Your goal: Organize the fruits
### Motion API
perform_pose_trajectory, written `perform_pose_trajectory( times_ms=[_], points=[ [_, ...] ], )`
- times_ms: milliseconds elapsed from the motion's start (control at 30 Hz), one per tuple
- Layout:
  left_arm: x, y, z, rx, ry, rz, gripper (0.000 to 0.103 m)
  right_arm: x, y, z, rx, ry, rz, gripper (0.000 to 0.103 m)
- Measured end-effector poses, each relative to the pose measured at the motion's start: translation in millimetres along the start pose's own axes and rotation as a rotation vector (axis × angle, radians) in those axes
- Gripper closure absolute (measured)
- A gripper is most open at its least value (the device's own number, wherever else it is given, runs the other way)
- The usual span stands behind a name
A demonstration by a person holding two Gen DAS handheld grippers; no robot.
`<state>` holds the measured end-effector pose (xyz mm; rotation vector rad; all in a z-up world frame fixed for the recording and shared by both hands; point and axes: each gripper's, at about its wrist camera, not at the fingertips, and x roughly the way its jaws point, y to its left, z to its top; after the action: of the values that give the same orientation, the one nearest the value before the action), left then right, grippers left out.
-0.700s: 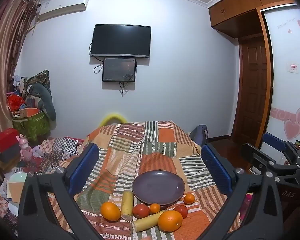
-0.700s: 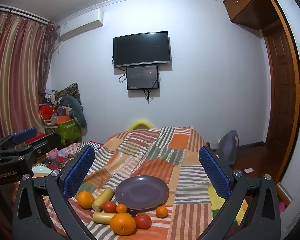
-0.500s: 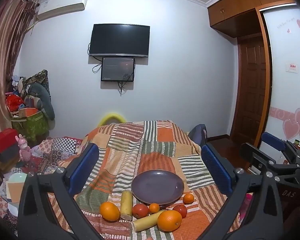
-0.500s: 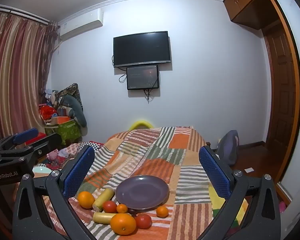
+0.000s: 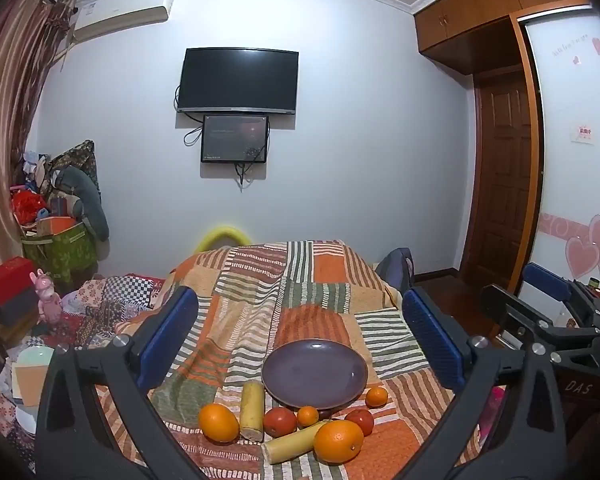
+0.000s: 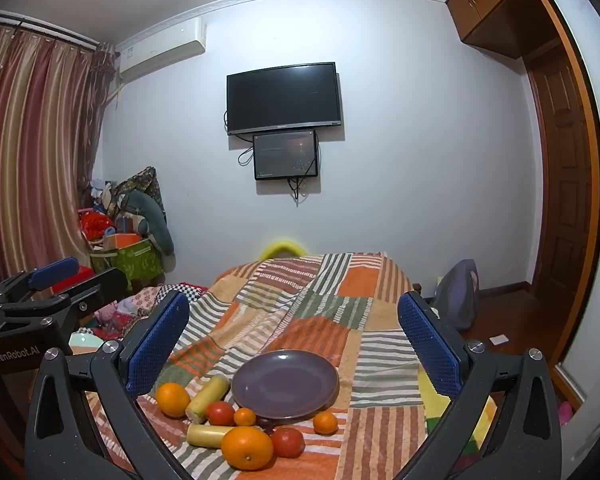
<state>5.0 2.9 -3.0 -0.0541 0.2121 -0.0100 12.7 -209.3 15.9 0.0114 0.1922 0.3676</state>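
Hovering above the near end of the bed, the left gripper (image 5: 300,340) had its blue-padded fingers (image 5: 168,332) spread wide with nothing between them, and the right gripper (image 6: 296,340) was held the same way, jaws wide and bare. Each tool showed at the edge of the other's view, the right one at the far right of the left camera and the left one at the far left of the right camera. Framed between the fingers lay a purple plate (image 5: 314,373) on a striped patchwork blanket (image 5: 260,292), with no fruit on it. The fruit sat in a loose cluster along the plate's near rim. A large orange (image 5: 218,422) lay at the left end, just beside a pale yellow stick (image 5: 252,409) pointing away from the camera. A red tomato (image 5: 280,422) and a small orange (image 5: 308,416) came next, near the plate's edge, with a small dark fruit (image 5: 325,414) tucked behind them. A second yellow stick (image 5: 294,442) lay crosswise in front, its end against another large orange (image 5: 338,441). Behind that orange was a second tomato (image 5: 359,421), and another small orange (image 5: 377,396) sat just beside the plate's right rim. From the right camera the same group appeared at the plate's (image 6: 285,384) near left side. On the far wall hung a dark television (image 5: 238,81) with a smaller screen (image 5: 235,139) just under it, an air conditioner (image 5: 122,12) high to the left, striped curtains (image 6: 32,152) along the left side, and a wooden door (image 5: 500,176) to the right.
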Motion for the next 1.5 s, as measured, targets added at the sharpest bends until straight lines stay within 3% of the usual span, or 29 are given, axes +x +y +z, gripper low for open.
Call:
perform_pose_trajectory(
  times_ms=[1500],
  points=[
    [-2.6,-6.4,-1.3,0.010,-0.001,-0.001,0.000,0.3,0.5,-0.2,0.001,-0.005,-0.008,0.000]
  ],
)
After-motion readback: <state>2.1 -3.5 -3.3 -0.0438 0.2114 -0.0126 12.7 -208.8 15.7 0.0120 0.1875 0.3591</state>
